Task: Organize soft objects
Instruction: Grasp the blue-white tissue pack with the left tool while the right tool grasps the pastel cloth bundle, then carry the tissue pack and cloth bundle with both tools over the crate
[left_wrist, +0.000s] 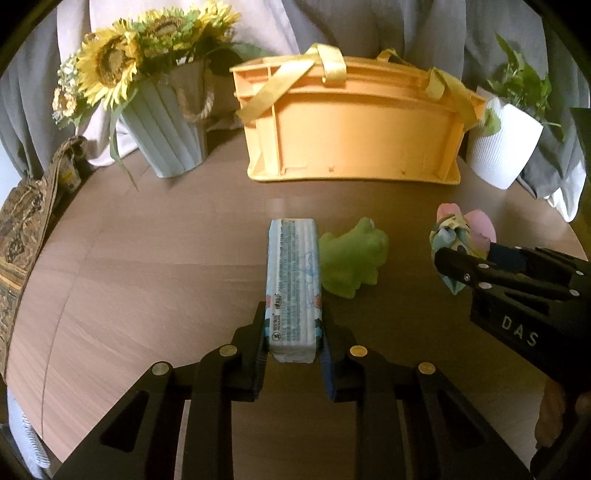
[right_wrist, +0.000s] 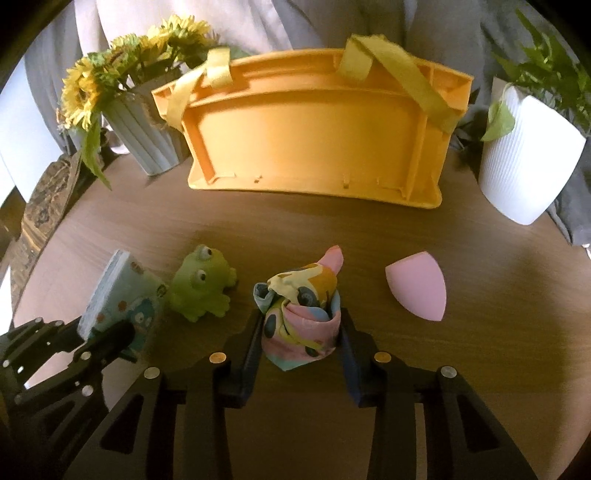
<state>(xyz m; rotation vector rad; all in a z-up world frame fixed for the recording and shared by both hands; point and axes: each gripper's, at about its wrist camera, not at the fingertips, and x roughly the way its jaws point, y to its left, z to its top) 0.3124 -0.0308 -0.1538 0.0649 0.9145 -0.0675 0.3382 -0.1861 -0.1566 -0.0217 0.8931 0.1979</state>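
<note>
An orange plastic crate (left_wrist: 354, 125) with yellow fabric straps stands at the back of the brown wooden surface (left_wrist: 147, 277), between a ribbed pot of sunflowers (left_wrist: 162, 122) and a white ribbed plant pot (right_wrist: 528, 162). The left claw (left_wrist: 293, 332) is closed on a pale blue tissue pack (left_wrist: 293, 284), just beside a green frog toy (right_wrist: 201, 284). The right claw (right_wrist: 301, 332) grips a bunched pastel cloth (right_wrist: 299, 314). Only the right view shows the whole pink wedge-shaped sponge (right_wrist: 417, 286) lying clear of the cloth.

Probably a home: a round wooden table (left_wrist: 147, 266), sunflowers (left_wrist: 110, 62) left of the yellow basket (left_wrist: 351, 129), potted plant (left_wrist: 509, 140) right, curtains behind.
</note>
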